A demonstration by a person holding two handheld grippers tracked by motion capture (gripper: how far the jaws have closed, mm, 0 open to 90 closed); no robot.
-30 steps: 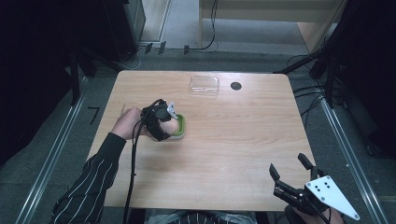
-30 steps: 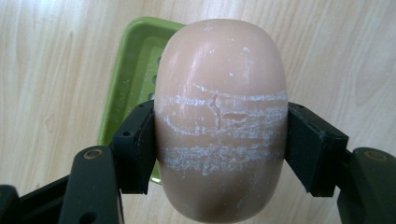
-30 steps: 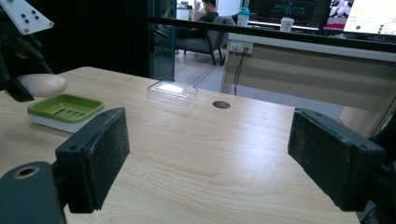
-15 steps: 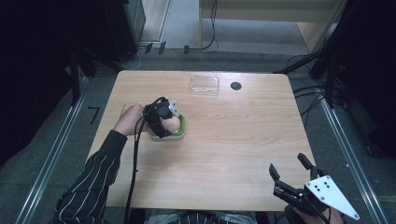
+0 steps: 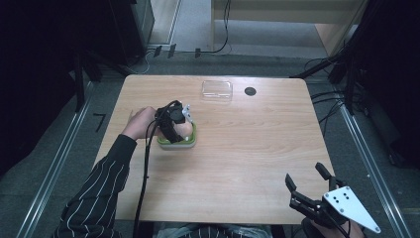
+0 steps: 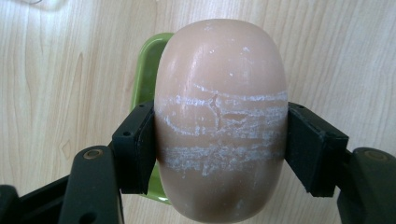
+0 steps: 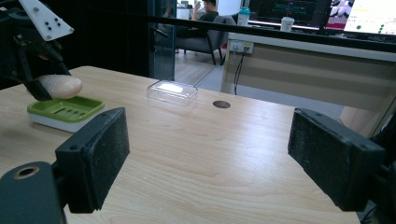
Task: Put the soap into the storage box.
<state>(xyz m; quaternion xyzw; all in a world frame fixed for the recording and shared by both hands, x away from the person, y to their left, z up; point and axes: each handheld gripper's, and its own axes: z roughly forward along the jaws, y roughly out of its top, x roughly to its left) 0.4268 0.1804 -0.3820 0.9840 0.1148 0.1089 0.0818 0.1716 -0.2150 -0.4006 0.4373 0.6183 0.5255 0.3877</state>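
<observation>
At the desk's (image 5: pixel 247 163) near right corner the right gripper (image 5: pixel 309 186) hangs just off the front edge, jaws spread wide with nothing between them, exactly where it was a second ago; it is idle.

Farther in, left of centre, the left gripper (image 5: pixel 179 130) pinches a bar of soap (image 6: pixel 219 121) across its short sides, the black pads pressed against both flanks. The grip is unchanged over the last second. What has changed is small: the hand has shifted slightly over the green soap dish (image 5: pixel 190 142), carrying the soap with it. In the right gripper view the soap (image 7: pixel 60 86) sits just above the dish (image 7: pixel 65 112), apart from the slotted tray rather than resting in it. That suggests the bar is either about to be set down or has only just been lifted; the pictures alone do not settle which.

The soap is an oval, and its long axis runs away from the left gripper, along the length of the dish beneath, lying level rather than tipped.

Near the far edge a clear plastic lid (image 5: pixel 217 90) lies flat, with a dark round hole (image 5: pixel 250 91) in the desktop just to its right, both well apart from the dish.
</observation>
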